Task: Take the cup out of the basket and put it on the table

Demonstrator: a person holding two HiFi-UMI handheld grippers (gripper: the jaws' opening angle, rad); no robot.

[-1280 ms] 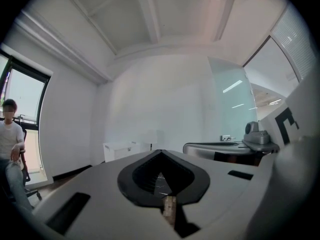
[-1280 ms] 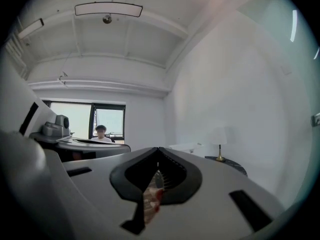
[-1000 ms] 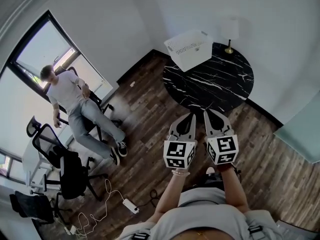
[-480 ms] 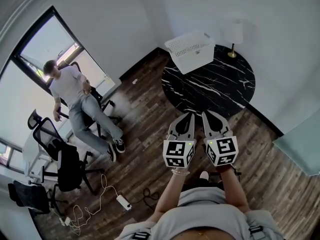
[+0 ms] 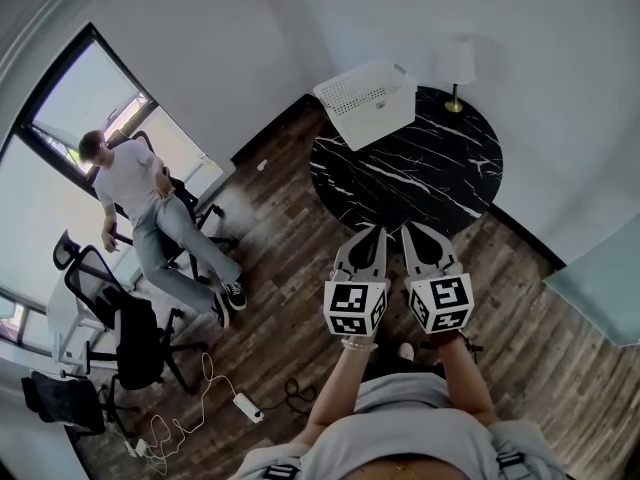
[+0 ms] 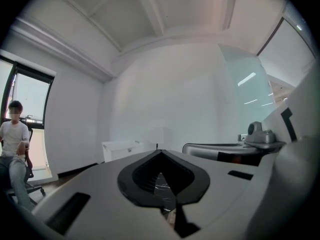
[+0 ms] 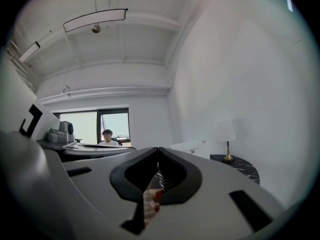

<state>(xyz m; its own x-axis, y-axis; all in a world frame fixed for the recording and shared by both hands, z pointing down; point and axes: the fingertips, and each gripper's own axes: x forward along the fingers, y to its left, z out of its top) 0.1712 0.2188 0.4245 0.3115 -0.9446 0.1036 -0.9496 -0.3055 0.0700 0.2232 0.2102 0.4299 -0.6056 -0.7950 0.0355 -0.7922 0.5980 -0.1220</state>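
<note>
**Task not started: both claws empty, cup not in sight**

Nearest to the camera, the left gripper (image 5: 376, 231) and right gripper (image 5: 411, 227) are held out side by side in front of the operator, pointing roughly level toward the table. Each gripper view shows its own jaws brought together at the tips with nothing between them, so neither claw holds anything.

Both are over the wood floor (image 5: 285, 233), short of the table's near edge and not touching anything.

Next out is the round black marble table (image 5: 420, 168). Most of its top is bare, so there is plenty of room to set something down.

The white slotted basket (image 5: 365, 98) sits at the table's far left edge, well apart from both claws. The cup cannot be seen in any view. Judging from the task it is probably inside the basket, but the interior is not shown.

All steps are left to do: close in on the table, reach into the basket, grip the cup, lift it out and set it on the marble.

A small lamp (image 5: 456, 66) with a white shade stands at the table's far rim, against the white wall.

Off to the left, a person (image 5: 135, 183) sits by a large window (image 5: 85, 103). There are black office chairs (image 5: 125, 333) nearby, and a power strip (image 5: 247, 406) with loose cable on the floor.
</note>
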